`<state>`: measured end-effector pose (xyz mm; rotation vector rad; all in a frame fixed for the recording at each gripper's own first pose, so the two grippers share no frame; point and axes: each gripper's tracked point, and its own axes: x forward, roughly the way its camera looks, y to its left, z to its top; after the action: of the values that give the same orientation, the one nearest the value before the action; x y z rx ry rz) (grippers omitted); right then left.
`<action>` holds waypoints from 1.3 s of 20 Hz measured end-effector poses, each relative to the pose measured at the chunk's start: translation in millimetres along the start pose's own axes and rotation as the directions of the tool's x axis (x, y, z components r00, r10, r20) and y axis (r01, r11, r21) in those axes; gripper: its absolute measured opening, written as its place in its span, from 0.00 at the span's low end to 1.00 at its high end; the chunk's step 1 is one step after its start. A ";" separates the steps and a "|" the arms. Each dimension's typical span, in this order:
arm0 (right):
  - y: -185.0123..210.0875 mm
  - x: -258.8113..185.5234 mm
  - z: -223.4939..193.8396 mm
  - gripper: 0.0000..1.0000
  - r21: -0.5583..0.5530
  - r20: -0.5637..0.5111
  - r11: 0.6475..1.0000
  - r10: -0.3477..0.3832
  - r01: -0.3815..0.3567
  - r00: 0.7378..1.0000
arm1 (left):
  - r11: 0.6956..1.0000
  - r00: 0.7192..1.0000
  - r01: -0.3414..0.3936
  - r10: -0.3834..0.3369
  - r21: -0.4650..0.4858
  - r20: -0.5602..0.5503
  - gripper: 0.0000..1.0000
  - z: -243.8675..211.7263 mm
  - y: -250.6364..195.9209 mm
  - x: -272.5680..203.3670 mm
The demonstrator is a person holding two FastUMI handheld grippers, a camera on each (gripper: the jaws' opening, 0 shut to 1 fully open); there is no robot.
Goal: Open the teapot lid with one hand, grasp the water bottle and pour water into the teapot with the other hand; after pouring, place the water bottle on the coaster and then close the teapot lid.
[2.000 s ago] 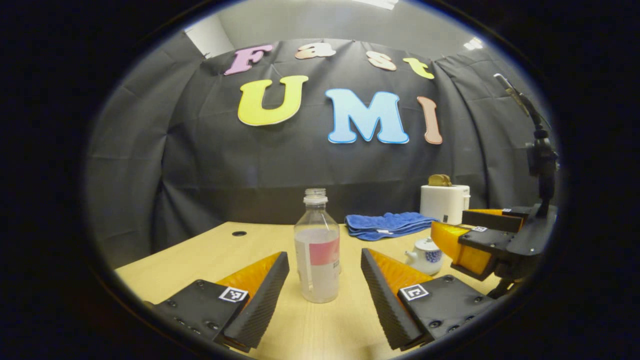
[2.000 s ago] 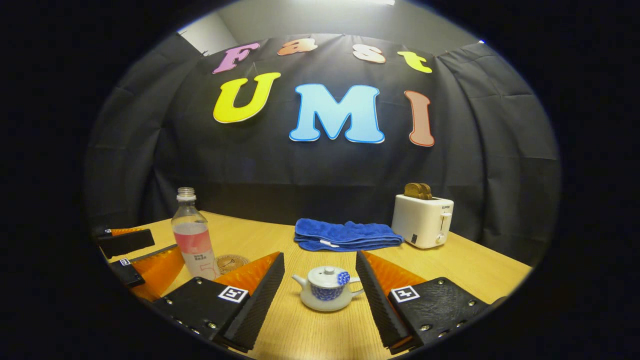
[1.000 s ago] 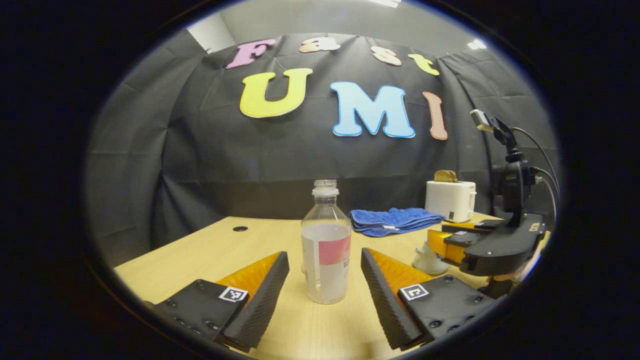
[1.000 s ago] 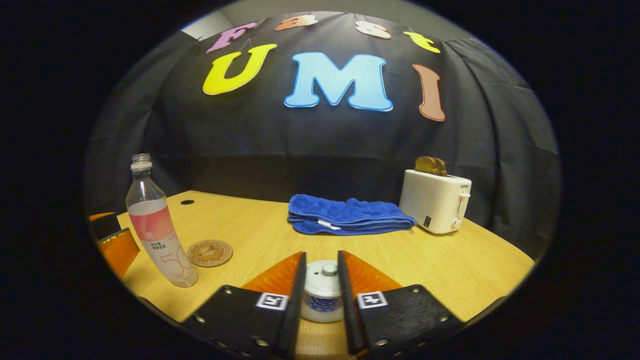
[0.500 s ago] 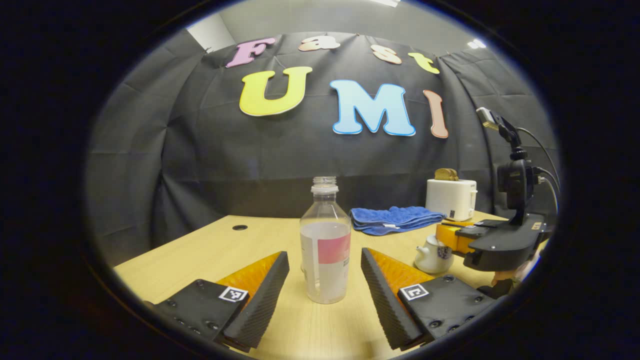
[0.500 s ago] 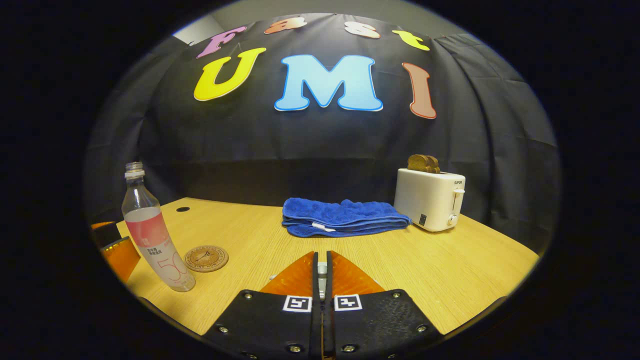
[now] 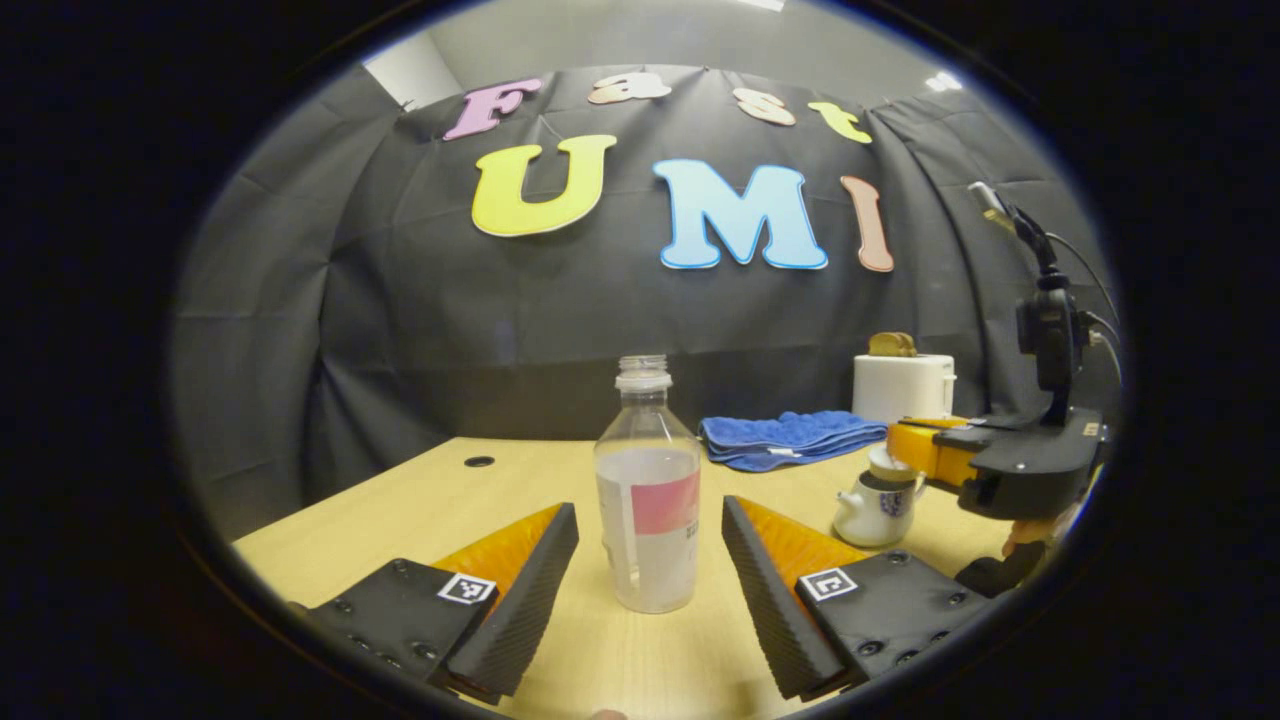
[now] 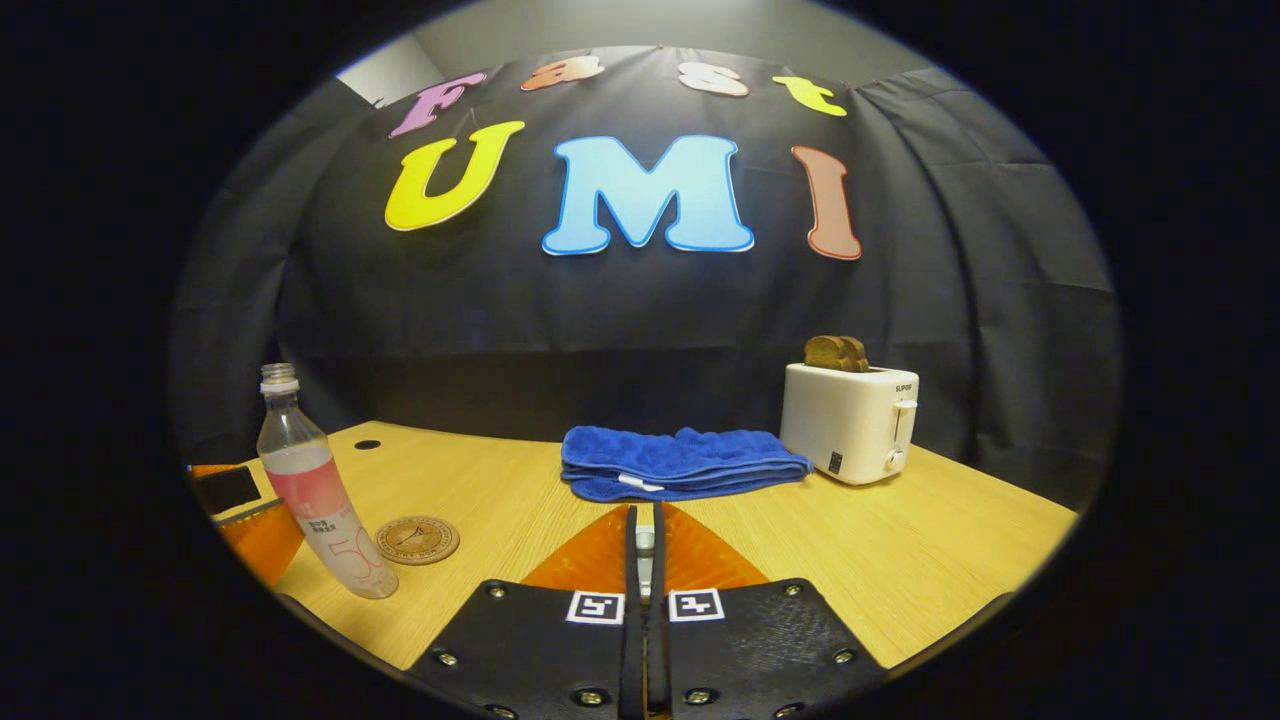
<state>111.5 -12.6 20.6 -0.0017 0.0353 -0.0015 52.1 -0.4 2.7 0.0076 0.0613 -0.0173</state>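
On the wooden table (image 8: 900,540), your coaster (image 8: 417,539) lies just beside the water bottle (image 7: 648,500), which stands between your spread left gripper (image 7: 650,560). Right of the bottle, your right gripper (image 8: 642,545) pinches the teapot lid (image 7: 884,465) just above the teapot (image 7: 872,508).

blue towel (image 8: 680,460), white toaster (image 8: 848,422) holding toast (image 8: 836,352), wooden table (image 8: 940,550)

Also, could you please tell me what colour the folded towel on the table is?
The towel is blue, seen best in the right gripper view.
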 end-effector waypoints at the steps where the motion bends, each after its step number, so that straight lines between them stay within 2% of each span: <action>1: -2.4 -1.3 1.9 0.02 0.007 0.009 1.000 -0.003 0.003 1.000 | 1.000 1.000 -0.003 0.003 0.003 -0.001 1.00 -1.5 0.9 1.0; 7: -8.8 -7.1 4.8 0.01 0.017 0.022 1.000 -0.006 0.006 1.000 | 1.000 1.000 -0.025 0.025 0.009 -0.010 1.00 -8.9 5.6 14.4; 10: -10.9 -8.8 3.7 0.02 0.020 0.016 1.000 -0.006 0.005 1.000 | 1.000 1.000 -0.012 0.012 -0.010 -0.021 1.00 -13.8 2.6 22.1; 20: -17.2 -12.7 0.1 0.02 0.031 0.005 0.999 -0.009 0.008 1.000 | 0.998 1.000 -0.012 0.013 0.058 -0.012 1.00 -11.5 2.5 44.3; 21: -17.7 -13.2 0.6 0.02 0.029 0.007 1.000 -0.011 0.010 1.000 | 0.998 1.000 -0.014 0.015 0.065 -0.014 0.88 -12.7 2.9 42.3; 26: -20.4 -14.3 2.2 0.02 0.030 0.013 0.999 -0.017 0.017 1.000 | 0.995 1.000 -0.011 0.012 0.100 -0.015 0.86 -9.6 2.2 43.9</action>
<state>97.2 -32.9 23.3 0.0278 0.0221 -0.0188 95.3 1.2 -9.6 0.1085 0.0759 -0.0087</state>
